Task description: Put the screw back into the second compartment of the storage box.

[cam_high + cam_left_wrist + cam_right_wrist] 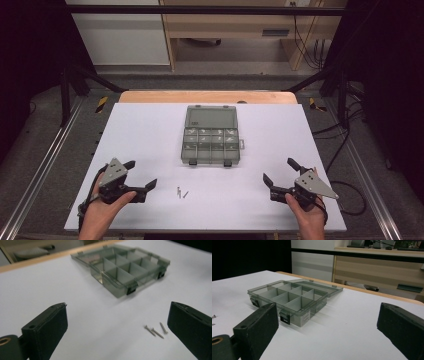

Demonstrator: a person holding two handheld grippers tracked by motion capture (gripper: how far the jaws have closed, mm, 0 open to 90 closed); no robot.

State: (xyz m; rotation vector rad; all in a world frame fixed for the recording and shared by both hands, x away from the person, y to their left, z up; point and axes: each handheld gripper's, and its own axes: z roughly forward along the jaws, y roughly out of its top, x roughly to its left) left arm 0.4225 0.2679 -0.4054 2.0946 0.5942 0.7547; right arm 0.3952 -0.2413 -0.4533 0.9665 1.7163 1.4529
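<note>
Left tongs (142, 175) and right tongs (278, 172) both gaping wide, empty, low over white surface (150, 125). Open compartment box (211, 136) ahead between them. Screws (181, 192) just beside left tongs.

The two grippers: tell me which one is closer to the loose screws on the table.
The left gripper: the screws lie just off its jaw tip, while the right gripper sits farther away across the table.
</note>
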